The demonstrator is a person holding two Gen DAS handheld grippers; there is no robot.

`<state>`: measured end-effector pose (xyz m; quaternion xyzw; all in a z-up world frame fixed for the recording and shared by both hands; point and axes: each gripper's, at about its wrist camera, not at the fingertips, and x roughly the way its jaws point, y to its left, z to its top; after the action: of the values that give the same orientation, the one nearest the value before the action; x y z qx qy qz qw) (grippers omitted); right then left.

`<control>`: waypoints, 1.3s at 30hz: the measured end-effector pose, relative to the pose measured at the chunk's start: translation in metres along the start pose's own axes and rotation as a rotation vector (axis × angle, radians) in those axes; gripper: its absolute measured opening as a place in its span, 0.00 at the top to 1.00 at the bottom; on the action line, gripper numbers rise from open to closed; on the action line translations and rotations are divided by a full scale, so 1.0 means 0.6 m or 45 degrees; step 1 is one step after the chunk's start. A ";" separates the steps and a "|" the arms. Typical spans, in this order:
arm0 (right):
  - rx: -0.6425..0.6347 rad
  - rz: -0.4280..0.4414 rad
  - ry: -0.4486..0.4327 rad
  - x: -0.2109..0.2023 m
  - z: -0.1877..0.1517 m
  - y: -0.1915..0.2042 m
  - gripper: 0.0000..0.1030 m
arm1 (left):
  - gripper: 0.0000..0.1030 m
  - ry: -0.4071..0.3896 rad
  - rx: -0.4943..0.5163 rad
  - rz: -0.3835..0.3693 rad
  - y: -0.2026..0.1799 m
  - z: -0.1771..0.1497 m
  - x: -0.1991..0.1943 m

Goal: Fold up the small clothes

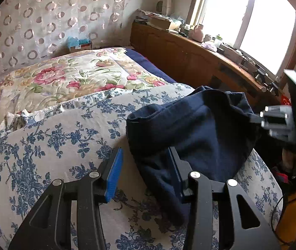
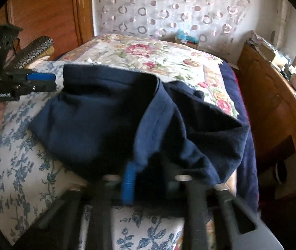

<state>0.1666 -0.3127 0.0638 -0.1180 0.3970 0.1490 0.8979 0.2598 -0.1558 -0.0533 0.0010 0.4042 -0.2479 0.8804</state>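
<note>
- On the blue-flowered bedspread (image 1: 60, 125) lies a navy garment (image 1: 189, 129).
- Left gripper (image 1: 145, 164): jaws apart, straddling its edge.
- Right gripper (image 2: 148, 179): clenched on the cloth.

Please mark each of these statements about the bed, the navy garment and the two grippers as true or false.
1. The navy garment lies on the blue floral cover. True.
2. The left gripper is clamped on the garment. False: its jaws stand open, with an edge of the cloth between them.
3. The right gripper is at the garment's near edge. True.
4. The garment is neatly folded. False: it is rumpled.
</note>
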 end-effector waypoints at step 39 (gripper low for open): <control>0.495 0.157 -0.001 0.089 -0.007 -0.249 0.38 | 0.45 0.099 -0.067 -0.051 0.036 0.042 0.101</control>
<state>0.2519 -0.4437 0.0349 0.0821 0.4245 0.1241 0.8931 0.3201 -0.1685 -0.0837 -0.0204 0.4445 -0.2547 0.8586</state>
